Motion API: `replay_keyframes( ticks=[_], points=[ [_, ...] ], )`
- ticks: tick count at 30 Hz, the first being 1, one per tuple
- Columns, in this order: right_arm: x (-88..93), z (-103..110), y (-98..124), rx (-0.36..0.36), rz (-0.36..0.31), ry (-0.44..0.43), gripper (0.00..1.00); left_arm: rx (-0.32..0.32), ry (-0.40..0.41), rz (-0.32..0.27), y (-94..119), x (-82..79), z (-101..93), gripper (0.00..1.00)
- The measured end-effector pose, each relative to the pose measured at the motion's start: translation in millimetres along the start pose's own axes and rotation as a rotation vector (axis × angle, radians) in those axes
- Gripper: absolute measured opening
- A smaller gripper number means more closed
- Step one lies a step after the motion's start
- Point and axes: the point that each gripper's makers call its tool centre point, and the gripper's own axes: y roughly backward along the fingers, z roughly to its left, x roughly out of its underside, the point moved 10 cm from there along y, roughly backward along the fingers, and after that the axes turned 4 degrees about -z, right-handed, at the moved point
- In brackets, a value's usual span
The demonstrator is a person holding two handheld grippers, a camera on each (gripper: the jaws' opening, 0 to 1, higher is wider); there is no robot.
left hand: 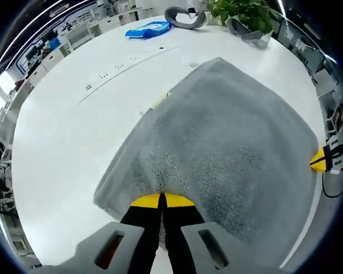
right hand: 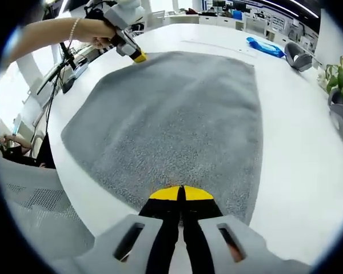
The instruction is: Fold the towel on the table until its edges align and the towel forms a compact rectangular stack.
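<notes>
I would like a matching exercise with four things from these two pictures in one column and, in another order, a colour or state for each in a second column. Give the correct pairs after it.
Column 1:
1. towel
2. packet
3. plant
4. left gripper

Column 2:
A. green leaves
B. blue, far across the table
C. shut on the towel's edge
D. grey, spread flat on the white table

Pairs: 1-D, 2-B, 3-A, 4-C
</notes>
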Motion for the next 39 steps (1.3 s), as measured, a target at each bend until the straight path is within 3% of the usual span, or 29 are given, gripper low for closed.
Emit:
replay_keyframes(
  ticks=[11,17,21,22,29,30,32,34,37,39],
  points=[
    [1.7,9,1,-0.036,0.017,0.005,0.00,-0.028,-0.059,0.016,-3,-12.1,-5.4,0.00],
    [3.3,13,2,-0.043,0.019,0.020,0.00,-0.027,-0.043,0.024,-4,-13.8,-3.8,0.00],
    [2.4,12,2,-0.050,0.024,0.023,0.00,-0.081,-0.059,0.043,-4,-15.5,-10.5,0.00],
    [2.4,10,2,-0.060,0.019,0.012,0.00,-0.086,-0.082,0.040,-4,-15.3,-11.8,0.00],
    [5.5,-2,3,-0.163,-0.013,-0.093,0.00,-0.105,-0.039,0.037,-1,-13.3,-8.2,0.01],
    [5.2,-3,4,-0.168,-0.017,-0.086,0.00,-0.120,-0.030,0.031,3,-12.6,-5.5,0.01],
    [4.5,-3,7,-0.166,-0.028,-0.063,0.00,-0.153,-0.031,-0.042,11,-14.1,0.8,0.01],
    [-0.3,-3,12,-0.154,-0.068,-0.009,0.01,-0.123,0.013,-0.125,23,-14.7,3.9,0.01],
    [-5.2,0,18,-0.176,-0.080,0.013,0.04,-0.064,0.062,-0.186,41,-10.7,2.2,0.07],
    [-8.1,0,21,-0.189,-0.080,0.075,0.04,-0.063,0.045,-0.196,54,-3.6,-4.6,0.10]
  ],
)
